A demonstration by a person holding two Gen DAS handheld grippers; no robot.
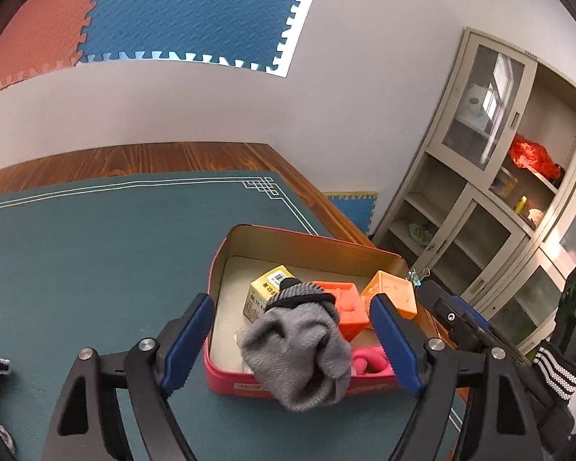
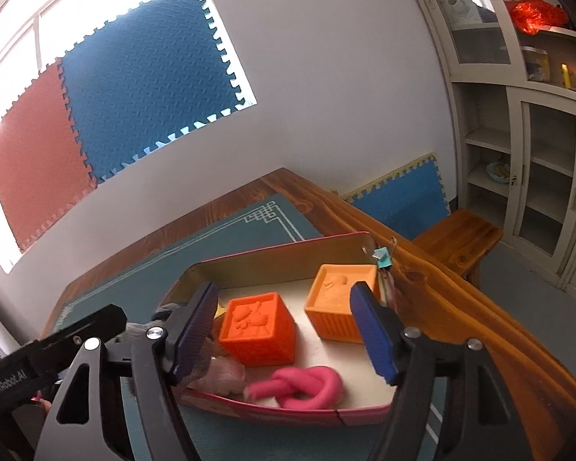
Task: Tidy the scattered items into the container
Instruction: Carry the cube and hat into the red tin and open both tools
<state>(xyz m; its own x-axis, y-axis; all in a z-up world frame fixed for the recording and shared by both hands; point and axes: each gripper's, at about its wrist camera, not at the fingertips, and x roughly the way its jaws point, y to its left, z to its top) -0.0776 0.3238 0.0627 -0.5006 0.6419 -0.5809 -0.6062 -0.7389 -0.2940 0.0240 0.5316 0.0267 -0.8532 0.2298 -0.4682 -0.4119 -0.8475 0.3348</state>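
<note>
A: Left gripper (image 1: 292, 340): jaws wide, pads clear of the grey sock (image 1: 299, 353), which slumps over the red tin (image 1: 226, 380)'s near rim, half in, half out.

B: Handling?

A: Probably light, limp, unbreakable; pinch the bunched middle, not the cuff.

B: And rightward?

A: Right gripper (image 2: 288, 330): open, empty, above the pink knotted toy (image 2: 307, 386) inside. The table edge (image 2: 441, 307) lies just beside the tin; the green mat (image 1: 96, 261) offers room.

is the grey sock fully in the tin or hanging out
Hanging out: the grey sock drapes over the near wall of the red tin, its cuff inside, its toe end outside.
</note>
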